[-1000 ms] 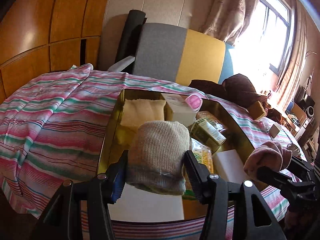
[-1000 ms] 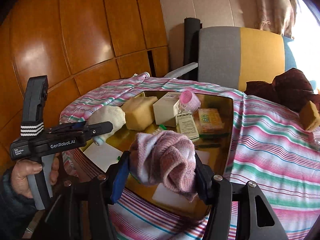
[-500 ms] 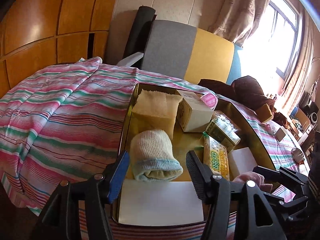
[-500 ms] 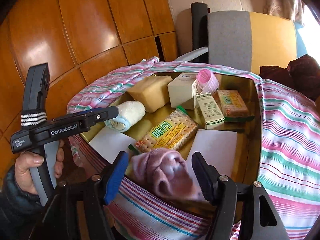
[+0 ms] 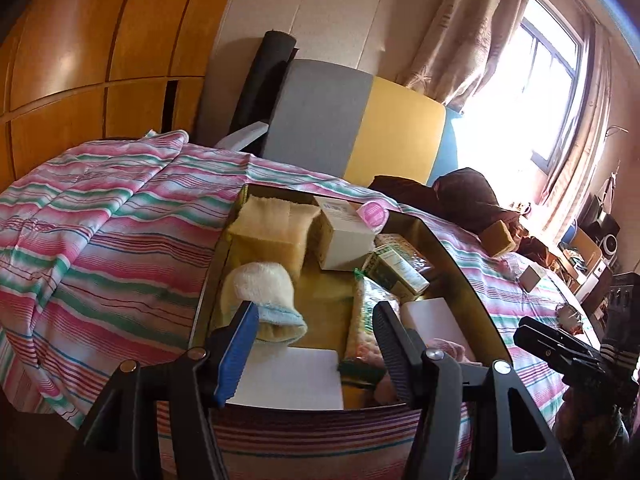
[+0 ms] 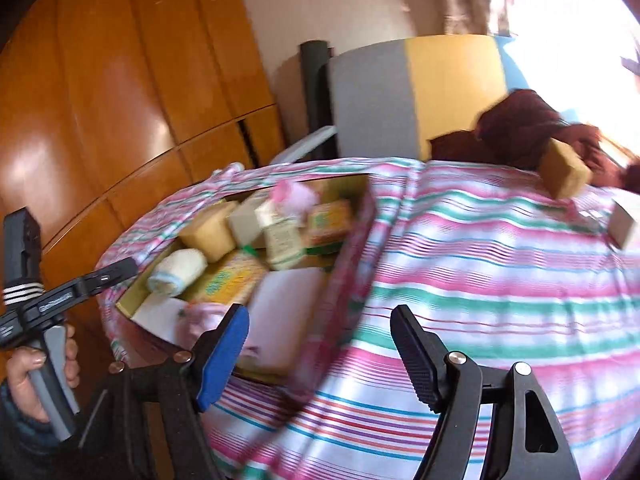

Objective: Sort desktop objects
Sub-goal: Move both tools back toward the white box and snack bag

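A gold tray [image 5: 460, 268] sits on the striped cloth with several items in it. A cream sock with a blue cuff [image 5: 260, 296] lies at its left side, just beyond my open, empty left gripper [image 5: 316, 320]. A pink sock [image 5: 444, 350] rests at the tray's near right corner, partly hidden by my finger. In the blurred right wrist view the pink sock [image 6: 208, 316] lies in the tray [image 6: 362, 208], left of my open right gripper [image 6: 320, 320], which hangs over the tray's right wall and the cloth with nothing between its fingers.
The tray also holds a yellow sponge [image 5: 272, 228], a white box [image 5: 344, 236], a pink roller [image 5: 372, 214], a cracker packet [image 5: 366, 320] and white pads [image 5: 292, 376]. On the cloth to the right lie another sponge [image 6: 564, 176], a small box [image 6: 624, 224] and a dark garment [image 6: 520, 128].
Both grippers opened and let their socks go into the tray. Both then drew back, and the right one swung to the right over the cloth.
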